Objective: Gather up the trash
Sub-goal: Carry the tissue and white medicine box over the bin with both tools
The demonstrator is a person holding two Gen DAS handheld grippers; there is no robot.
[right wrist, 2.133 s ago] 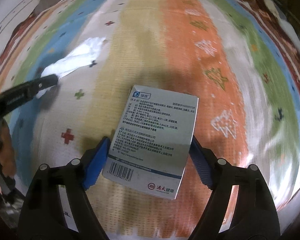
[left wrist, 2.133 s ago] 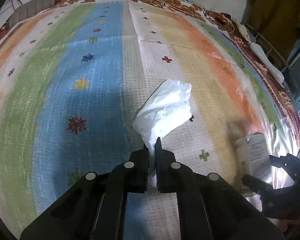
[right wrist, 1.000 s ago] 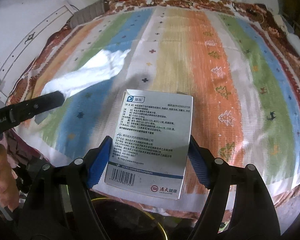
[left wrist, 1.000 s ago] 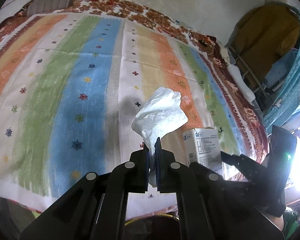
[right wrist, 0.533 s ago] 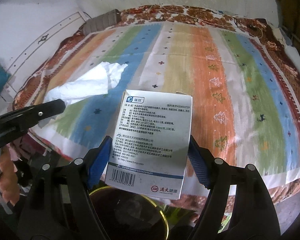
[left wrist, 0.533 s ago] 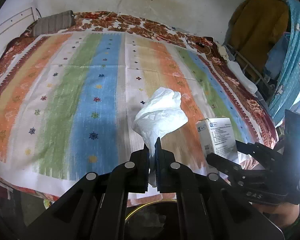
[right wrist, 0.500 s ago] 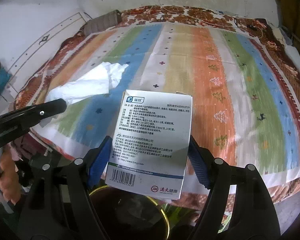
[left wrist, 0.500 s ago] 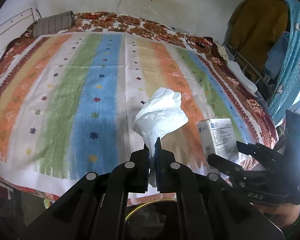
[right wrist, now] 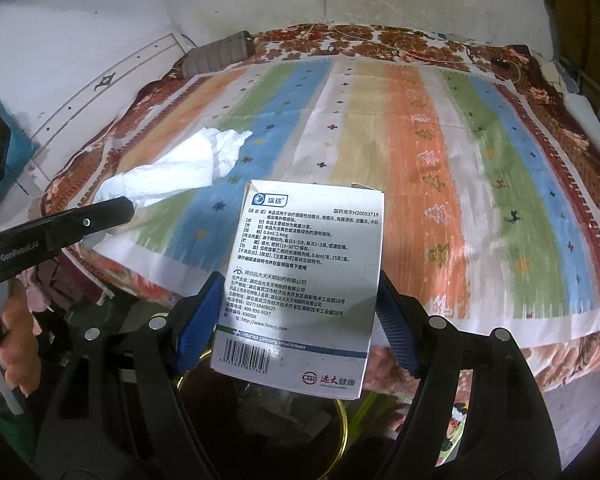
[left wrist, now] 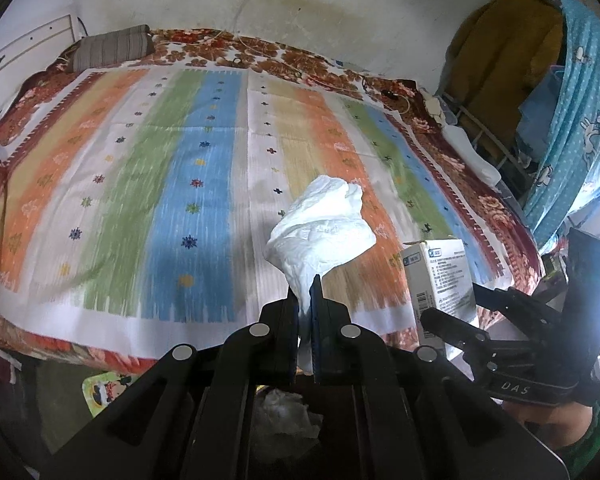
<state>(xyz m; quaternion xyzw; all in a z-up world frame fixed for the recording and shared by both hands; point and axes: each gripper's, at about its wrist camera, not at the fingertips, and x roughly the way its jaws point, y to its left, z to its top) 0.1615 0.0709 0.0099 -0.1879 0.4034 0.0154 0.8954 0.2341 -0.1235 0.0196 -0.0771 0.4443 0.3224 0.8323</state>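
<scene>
Tissue (left wrist: 320, 236) pinched in left claw (left wrist: 305, 300); right claw (right wrist: 300, 320) clamps box (right wrist: 300, 280).

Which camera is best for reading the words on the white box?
The right wrist view. There the medicine box faces the camera, held between the right gripper fingers, so its print and barcode show. In the left wrist view the same box sits small at the right edge, turned sideways, its text too tiny to read.
</scene>
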